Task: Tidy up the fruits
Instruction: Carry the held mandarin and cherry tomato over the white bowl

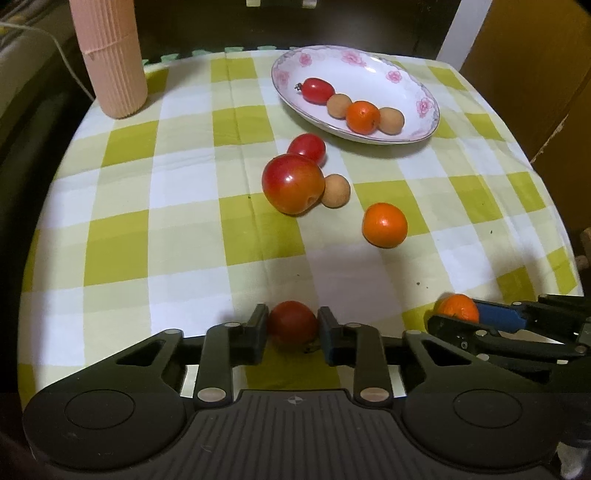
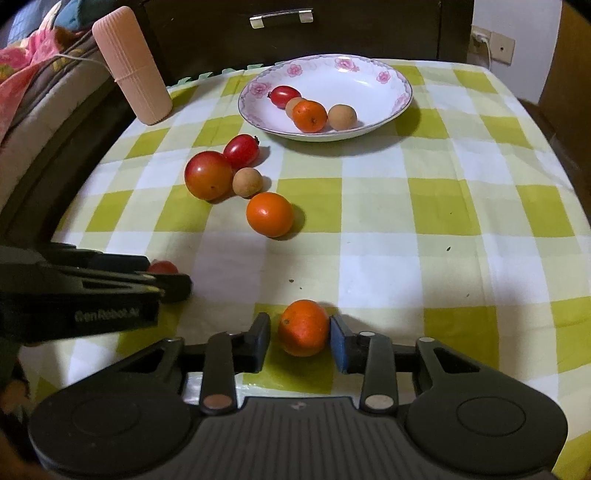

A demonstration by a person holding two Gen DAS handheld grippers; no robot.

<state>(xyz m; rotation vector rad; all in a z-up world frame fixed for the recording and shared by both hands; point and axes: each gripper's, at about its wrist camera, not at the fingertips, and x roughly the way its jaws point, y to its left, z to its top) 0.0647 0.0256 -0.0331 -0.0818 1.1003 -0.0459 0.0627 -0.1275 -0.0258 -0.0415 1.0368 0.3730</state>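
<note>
My left gripper (image 1: 293, 328) is shut on a red tomato (image 1: 291, 323) at the near edge of the checked cloth, and both pads press its sides. My right gripper (image 2: 301, 339) has a small orange (image 2: 303, 326) between its fingers. The blue right pad touches the orange, while a sliver of cloth shows at the left finger (image 2: 263, 341). A flowered white plate (image 1: 354, 70) at the back holds a cherry tomato, two brown longans and an orange. Loose on the cloth lie a big red fruit (image 1: 291, 184), a small tomato (image 1: 306, 147), a longan (image 1: 336, 190) and another orange (image 1: 385, 225).
A tall pink ribbed cylinder (image 1: 110, 55) stands at the back left corner of the table. Dark furniture with a drawer handle (image 2: 280, 17) rises behind the table, and bedding (image 2: 29, 74) lies to the left. The two grippers are side by side at the near edge.
</note>
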